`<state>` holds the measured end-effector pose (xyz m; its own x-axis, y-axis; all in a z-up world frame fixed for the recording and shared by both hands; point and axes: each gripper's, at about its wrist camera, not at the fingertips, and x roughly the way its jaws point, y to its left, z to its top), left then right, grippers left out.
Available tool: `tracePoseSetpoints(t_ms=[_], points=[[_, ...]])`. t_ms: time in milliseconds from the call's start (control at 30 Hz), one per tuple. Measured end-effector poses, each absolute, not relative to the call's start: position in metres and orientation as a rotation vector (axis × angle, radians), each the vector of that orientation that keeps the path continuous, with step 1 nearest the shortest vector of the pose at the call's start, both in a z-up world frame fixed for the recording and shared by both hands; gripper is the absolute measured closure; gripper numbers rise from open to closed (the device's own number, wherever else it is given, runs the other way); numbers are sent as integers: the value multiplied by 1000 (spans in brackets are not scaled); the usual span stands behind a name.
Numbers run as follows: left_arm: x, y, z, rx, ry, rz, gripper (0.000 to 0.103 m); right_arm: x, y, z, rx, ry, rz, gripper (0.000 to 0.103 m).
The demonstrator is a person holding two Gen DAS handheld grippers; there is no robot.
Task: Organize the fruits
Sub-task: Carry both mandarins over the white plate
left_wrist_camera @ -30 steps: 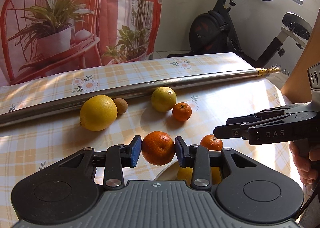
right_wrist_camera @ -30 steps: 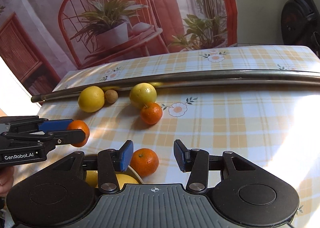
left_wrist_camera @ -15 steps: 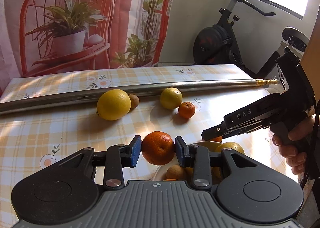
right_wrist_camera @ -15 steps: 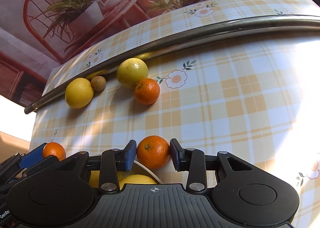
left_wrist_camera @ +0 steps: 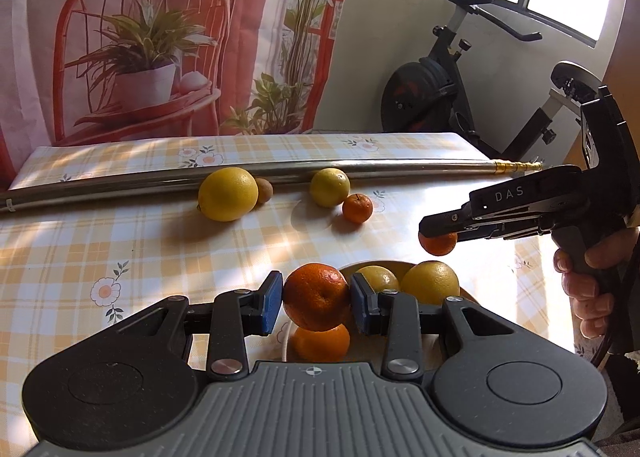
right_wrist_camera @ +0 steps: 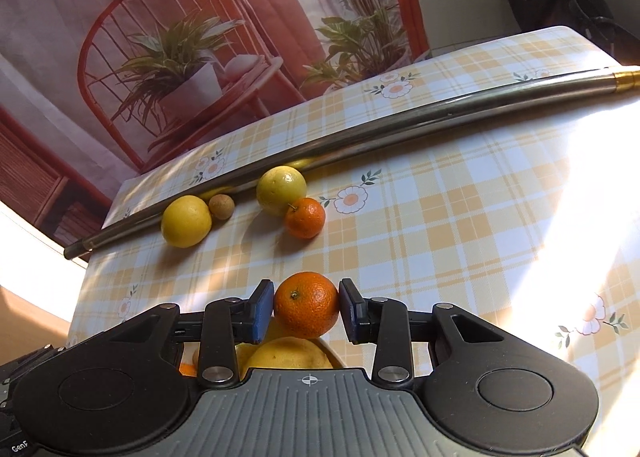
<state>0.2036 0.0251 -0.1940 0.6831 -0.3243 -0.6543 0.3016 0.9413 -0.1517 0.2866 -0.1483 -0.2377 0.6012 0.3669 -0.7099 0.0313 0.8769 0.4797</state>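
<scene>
My left gripper (left_wrist_camera: 316, 303) is shut on an orange mandarin (left_wrist_camera: 316, 297), held just above a white bowl (left_wrist_camera: 360, 268) near the table's front. The bowl holds two yellow citrus fruits (left_wrist_camera: 430, 283) and another mandarin (left_wrist_camera: 320, 343). My right gripper (right_wrist_camera: 306, 311) is shut on a second mandarin (right_wrist_camera: 306, 305), lifted over the bowl's right side; from the left wrist it shows as a black tool (left_wrist_camera: 440, 227) with that mandarin (left_wrist_camera: 438, 243) under its tip. Farther back lie a large lemon (left_wrist_camera: 228, 194), a small brown fruit (left_wrist_camera: 264, 190), a yellow-green citrus (left_wrist_camera: 330, 187) and a small mandarin (left_wrist_camera: 357, 208).
A long steel pole (left_wrist_camera: 280, 173) lies across the checked tablecloth behind the loose fruit. An exercise bike (left_wrist_camera: 440, 97) stands beyond the table's right end. A curtain printed with a chair and plants hangs behind. A hand (left_wrist_camera: 588, 277) grips the right tool.
The right gripper closed on the mandarin beside the bowl and lifted it. Both grippers rose and drew back, so the bowl and its fruit now show below them.
</scene>
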Motion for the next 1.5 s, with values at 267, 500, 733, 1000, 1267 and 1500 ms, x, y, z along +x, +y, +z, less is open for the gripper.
tracePoseSetpoints(t_ms=[267, 500, 733, 1000, 1267, 1500], points=[[174, 17, -191, 9, 735, -365, 64, 238, -144, -221, 443, 804, 238, 71], [157, 11, -202, 22, 774, -361, 64, 214, -131, -221, 387, 807, 295, 71], [147, 1, -216, 97, 799, -353, 64, 206, -115, -231, 366, 855, 351, 71], [148, -6, -228, 153, 813, -343, 64, 215, -80, -232, 202, 894, 449, 71], [150, -7, -233, 175, 817, -327, 64, 230, -58, -235, 130, 920, 502, 71], [149, -9, -233, 195, 789, -315, 63, 246, -52, -250, 132, 967, 511, 71]])
